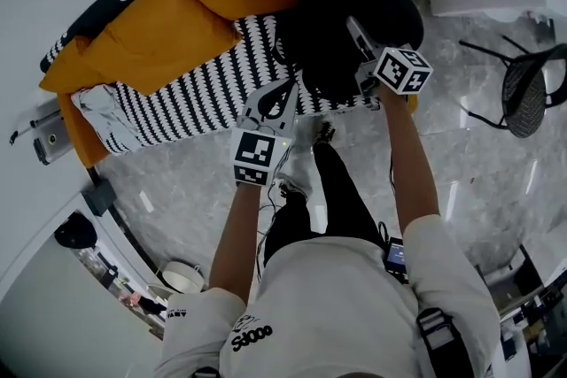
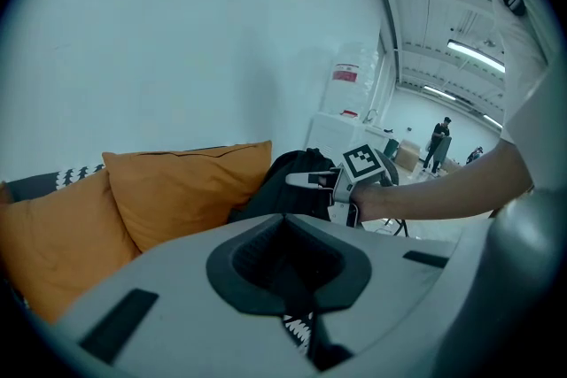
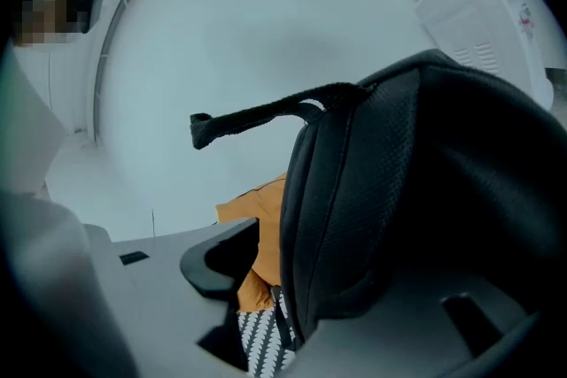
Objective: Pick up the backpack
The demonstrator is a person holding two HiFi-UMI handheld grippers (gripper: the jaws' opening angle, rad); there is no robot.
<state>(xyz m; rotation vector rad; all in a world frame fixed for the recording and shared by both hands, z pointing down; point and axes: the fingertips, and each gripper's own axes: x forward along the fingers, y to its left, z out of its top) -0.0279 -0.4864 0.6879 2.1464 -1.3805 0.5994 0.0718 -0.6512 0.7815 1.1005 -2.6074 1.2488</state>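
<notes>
So the backpack [image 3: 425, 190] is black and sits right in the mouth of the right gripper [image 1: 359, 38]. One padded edge pokes in between the jaws and fills that gripper's right side. The jaws are spread wide and haven't clamped. I can see a strip of orange pillow [image 3: 257, 226] and the zigzag cover [image 3: 261, 336] through the gap between the near jaw and the bag, so it's lined up but there's no grip yet.

The left gripper [image 2: 299, 314] has its jaws pinched almost together on nothing. It hangs back, and from there the bag is up ahead and a bit to the right, just beside the other gripper.

Progress-wise I'd call it early. The reach is done, but the squeeze and the lift are both still to come. The bag looks like it's resting on the cover, leaning on the pillow beyond the right gripper.

As for orientation, it's standing more or less upright with the long axis running up and down. The carry loop [image 3: 257, 115] sticks out from the top, above and to the left of the right jaws. If the padded edge feels too bulky, that loop looks like the easier grab
</notes>
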